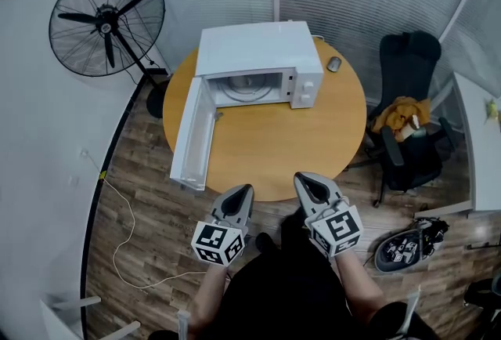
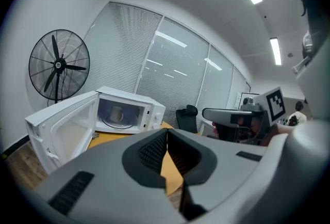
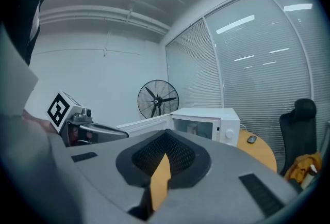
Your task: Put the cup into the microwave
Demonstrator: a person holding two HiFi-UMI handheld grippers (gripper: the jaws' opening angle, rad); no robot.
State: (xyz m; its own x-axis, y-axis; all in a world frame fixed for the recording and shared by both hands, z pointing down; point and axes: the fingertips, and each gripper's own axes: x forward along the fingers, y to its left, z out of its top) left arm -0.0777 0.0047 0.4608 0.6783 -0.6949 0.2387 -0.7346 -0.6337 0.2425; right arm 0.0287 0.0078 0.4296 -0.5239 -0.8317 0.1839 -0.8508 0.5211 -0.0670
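A white microwave (image 1: 258, 45) stands at the back of a round wooden table (image 1: 274, 150), its door (image 1: 192, 135) swung wide open to the left. A pale cup (image 2: 117, 114) stands upright on the turntable inside the cavity; the right gripper view also shows the cup (image 3: 192, 127). My left gripper (image 1: 240, 194) and right gripper (image 1: 306, 182) hover side by side at the table's near edge, well short of the microwave. Both point toward it, and both are shut with nothing between their jaws.
A black standing fan (image 1: 107, 19) is at the back left. A computer mouse (image 1: 334, 63) lies on the table right of the microwave. A black chair (image 1: 407, 123) with a yellow bundle stands to the right. A bag (image 1: 403, 247) and a cable (image 1: 117, 244) lie on the wooden floor.
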